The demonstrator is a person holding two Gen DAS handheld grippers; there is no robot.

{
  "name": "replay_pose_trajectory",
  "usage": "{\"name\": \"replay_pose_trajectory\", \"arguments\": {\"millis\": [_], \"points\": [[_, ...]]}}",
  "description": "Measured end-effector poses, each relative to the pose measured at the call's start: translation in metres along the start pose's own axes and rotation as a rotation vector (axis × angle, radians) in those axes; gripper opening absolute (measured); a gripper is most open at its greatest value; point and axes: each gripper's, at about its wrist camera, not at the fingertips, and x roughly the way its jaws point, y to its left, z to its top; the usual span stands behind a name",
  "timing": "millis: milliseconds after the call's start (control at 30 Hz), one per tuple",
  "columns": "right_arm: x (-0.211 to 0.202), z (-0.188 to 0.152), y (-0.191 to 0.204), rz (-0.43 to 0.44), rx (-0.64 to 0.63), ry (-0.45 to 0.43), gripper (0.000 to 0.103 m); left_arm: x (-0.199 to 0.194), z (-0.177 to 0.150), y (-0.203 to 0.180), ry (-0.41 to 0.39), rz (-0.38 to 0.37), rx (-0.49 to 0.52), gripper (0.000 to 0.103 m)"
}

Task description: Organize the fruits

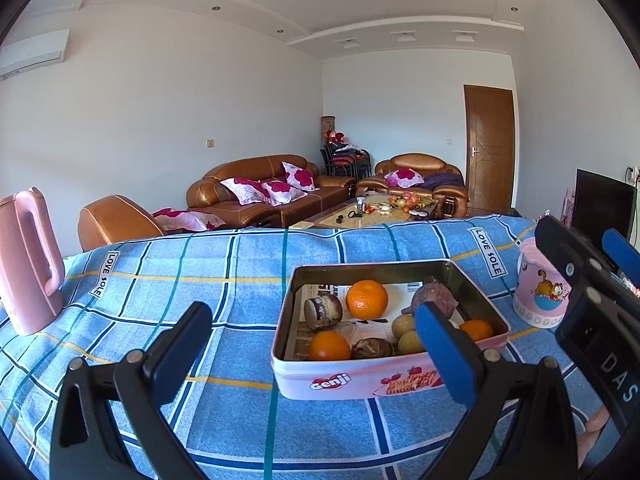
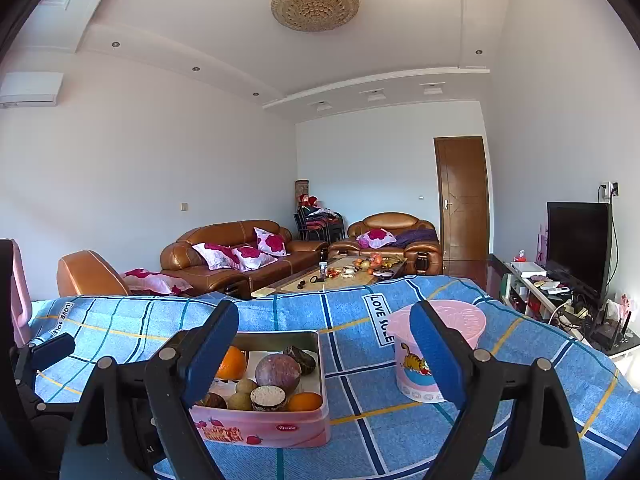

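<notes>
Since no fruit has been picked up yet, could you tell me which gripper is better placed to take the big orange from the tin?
Left, probably. The left gripper, open and empty, faces the tin with the big orange just ahead. The right gripper, also open, points more toward the pink cup.

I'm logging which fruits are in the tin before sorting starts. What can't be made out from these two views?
- Left wrist view: the left tongs' right finger covers part of the tin, hiding fruit behind it.
- Right wrist view: the right tongs' left finger hides the tin's left side and half an orange.
- Pink tub: lid on, contents unseen.
- Coffee table items: too small.
</notes>
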Motion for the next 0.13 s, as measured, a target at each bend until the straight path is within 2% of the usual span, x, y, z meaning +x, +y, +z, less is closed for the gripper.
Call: {"name": "replay_pose_trajectory", "arguments": {"millis": [133], "points": [[0.0037, 0.0002, -0.0013, -0.012, 0.010, 0.015, 0.089, -0.0001, 0.0002, -0.0008, 0.001, -0.003, -0.001, 0.103]]}}
